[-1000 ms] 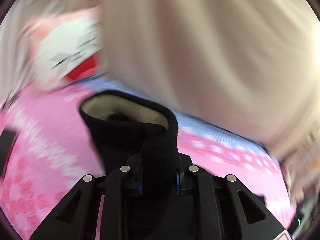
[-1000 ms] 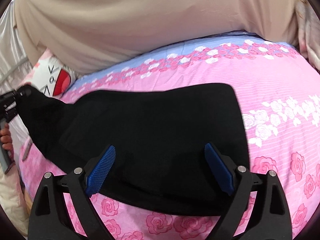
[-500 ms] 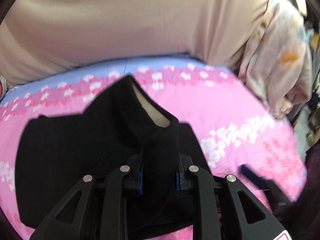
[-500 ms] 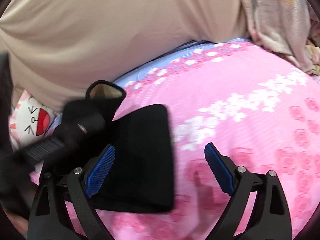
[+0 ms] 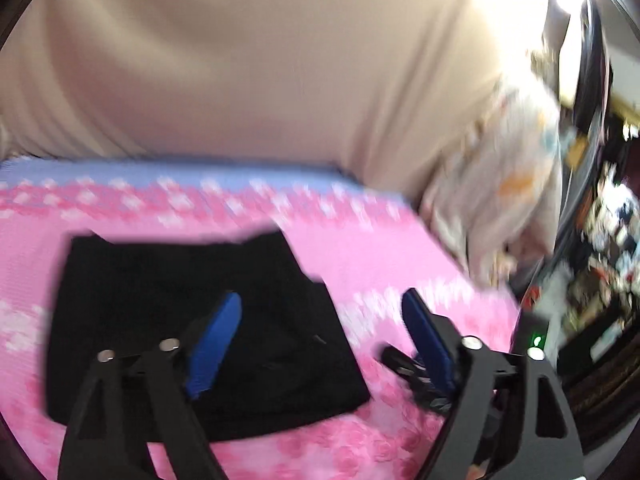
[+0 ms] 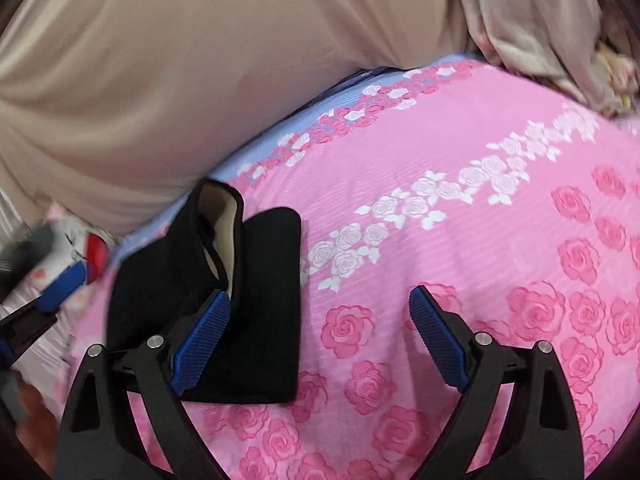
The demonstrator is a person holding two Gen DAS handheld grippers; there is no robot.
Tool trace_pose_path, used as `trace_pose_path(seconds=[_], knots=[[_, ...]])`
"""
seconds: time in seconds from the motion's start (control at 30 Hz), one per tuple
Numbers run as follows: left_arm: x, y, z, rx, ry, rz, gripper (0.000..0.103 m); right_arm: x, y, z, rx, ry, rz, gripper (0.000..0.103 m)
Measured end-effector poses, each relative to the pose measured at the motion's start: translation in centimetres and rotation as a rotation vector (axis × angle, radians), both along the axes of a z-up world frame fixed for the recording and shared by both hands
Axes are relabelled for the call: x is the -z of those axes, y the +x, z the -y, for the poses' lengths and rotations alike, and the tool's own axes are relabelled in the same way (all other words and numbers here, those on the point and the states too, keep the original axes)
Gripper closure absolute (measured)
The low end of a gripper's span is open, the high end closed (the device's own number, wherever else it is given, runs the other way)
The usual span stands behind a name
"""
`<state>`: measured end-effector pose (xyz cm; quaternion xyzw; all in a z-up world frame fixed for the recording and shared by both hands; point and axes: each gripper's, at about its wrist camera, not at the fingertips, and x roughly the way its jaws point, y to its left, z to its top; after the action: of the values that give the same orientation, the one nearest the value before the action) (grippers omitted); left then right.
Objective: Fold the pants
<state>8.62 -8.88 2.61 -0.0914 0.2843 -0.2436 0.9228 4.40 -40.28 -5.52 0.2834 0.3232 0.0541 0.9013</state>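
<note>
The black pants (image 5: pixel 192 320) lie folded into a compact rectangle on the pink rose-print bedspread (image 5: pixel 400 264). In the right wrist view the pants (image 6: pixel 264 300) show a raised fold with beige lining at their far end. My left gripper (image 5: pixel 320 340) is open and empty, just above the pants' right edge. My right gripper (image 6: pixel 320 340) is open and empty, over the bedspread (image 6: pixel 480 240) beside the pants' right edge. The left gripper's blue pad (image 6: pixel 64 280) shows at the left of the right wrist view.
A large beige cushion (image 6: pixel 200 80) lies along the far side of the bed. A floral cloth (image 6: pixel 540 20) is bunched at the far right. A white cartoon pillow (image 6: pixel 76 248) sits at the left. Room clutter (image 5: pixel 600 240) lies beyond the bed's right edge.
My left gripper carried the pants' end over onto the rest, then opened and let it go. The pants now lie folded and shorter. My right gripper stayed open.
</note>
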Motion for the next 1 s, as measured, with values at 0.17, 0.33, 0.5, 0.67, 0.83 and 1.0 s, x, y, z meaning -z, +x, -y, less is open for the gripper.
trace_pose_path(seconds=[0.17, 0.33, 0.5, 0.67, 0.83, 1.0], knots=[[0.0, 2.5, -11.1, -0.376, 0.142, -0.02, 0.015, -2.4, 0.1, 0.0, -0.114, 0.07, 0.06, 0.013], [5.5, 5.2, -18.6, -0.492, 0.028, -0.2, 0.015, -4.3, 3.9, -4.6, -0.248, 0.016, 0.051, 0.014], [9.1, 5.6, -20.8, -0.479, -0.018, -0.292, 0.015, -2.8, 9.1, -9.9, -0.323, -0.167, -0.043, 0.022], [8.8, 4.7, -20.8, -0.429, 0.068, -0.251, 0.015, -6.5, 5.2, -11.5, -0.347, -0.214, 0.026, 0.1], [9.8, 4.9, -20.5, -0.394, 0.114, -0.252, 0.015, -3.1, 3.8, -10.3, -0.313, -0.26, -0.101, 0.096], [11.6, 5.7, -20.0, -0.367, 0.125, -0.312, 0.015, -2.2, 3.7, -8.3, -0.267, -0.131, -0.095, 0.086]])
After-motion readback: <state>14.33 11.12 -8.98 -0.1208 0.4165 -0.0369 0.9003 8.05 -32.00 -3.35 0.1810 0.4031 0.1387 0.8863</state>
